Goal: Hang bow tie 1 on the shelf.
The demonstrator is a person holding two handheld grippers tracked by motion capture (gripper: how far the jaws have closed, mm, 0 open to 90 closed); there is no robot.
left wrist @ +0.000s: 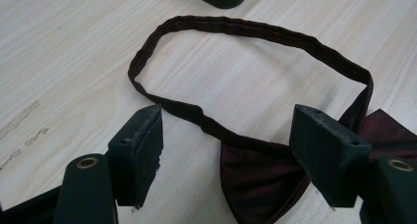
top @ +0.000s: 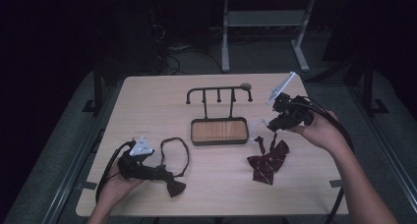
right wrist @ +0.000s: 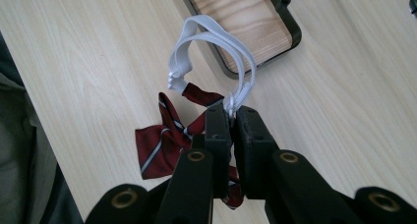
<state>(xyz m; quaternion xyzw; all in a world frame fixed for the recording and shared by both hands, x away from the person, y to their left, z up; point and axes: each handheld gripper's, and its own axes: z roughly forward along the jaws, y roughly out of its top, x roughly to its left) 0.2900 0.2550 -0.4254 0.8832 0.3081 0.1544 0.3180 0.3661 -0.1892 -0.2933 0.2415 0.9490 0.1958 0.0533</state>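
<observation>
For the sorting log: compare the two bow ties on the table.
The striped bow tie has pale stripes and a white elastic loop; the plain bow tie has a dark fabric band. The right tongs pinch the white loop; the left tongs stand open around the plain one. Both are dark red.

Left gripper (top: 164, 176): low, jaws spread wide, front-left of the rack (top: 219, 117).
Right gripper (top: 272, 127): raised, jaws pinched on white strap (right wrist: 231, 52), right of the rack.

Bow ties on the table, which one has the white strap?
The striped bow tie by the right gripper, which pinches its white strap. The plain bow tie has a dark strap.
</observation>
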